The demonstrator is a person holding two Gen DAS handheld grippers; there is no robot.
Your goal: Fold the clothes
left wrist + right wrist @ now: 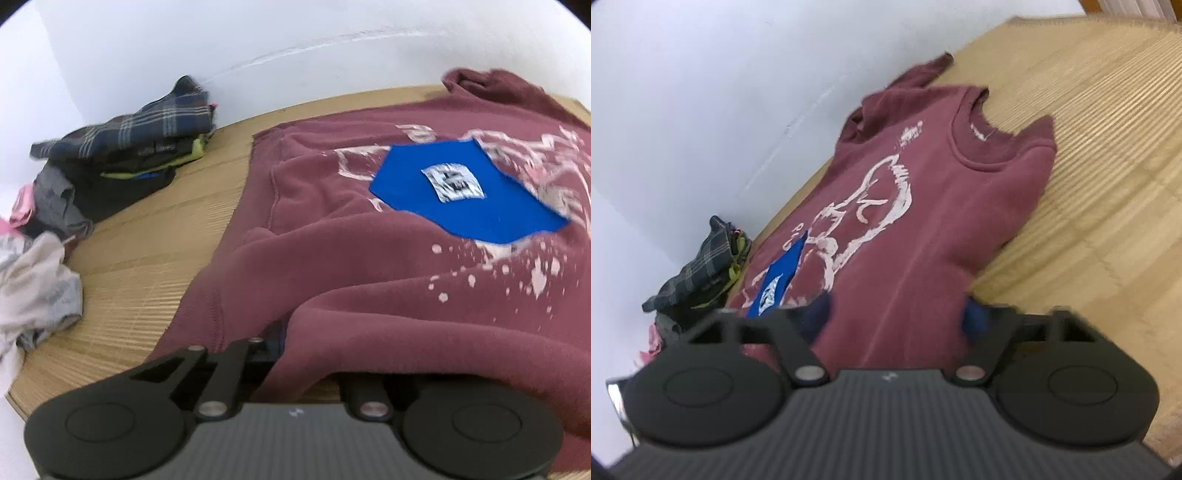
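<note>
A maroon sweatshirt point(369, 258) with a pale pink print lies spread on the woven mat; it also shows in the right wrist view point(923, 206), collar at the far end. My left gripper point(291, 354) is shut on a fold of the sweatshirt's near edge, which drapes over its fingers and hides them. My right gripper point(897, 317) is open, its blue-padded fingertips point(818, 314) standing apart over the sweatshirt's body. The right gripper's blue finger with a marker tag point(458, 188) hovers over the print in the left wrist view.
A stack of folded clothes topped by a dark plaid piece point(140, 125) sits by the white wall point(184, 44); it also shows in the right wrist view point(701, 266). Loose grey and pink garments point(37, 280) lie at the left. Bare mat point(1108, 166) extends right.
</note>
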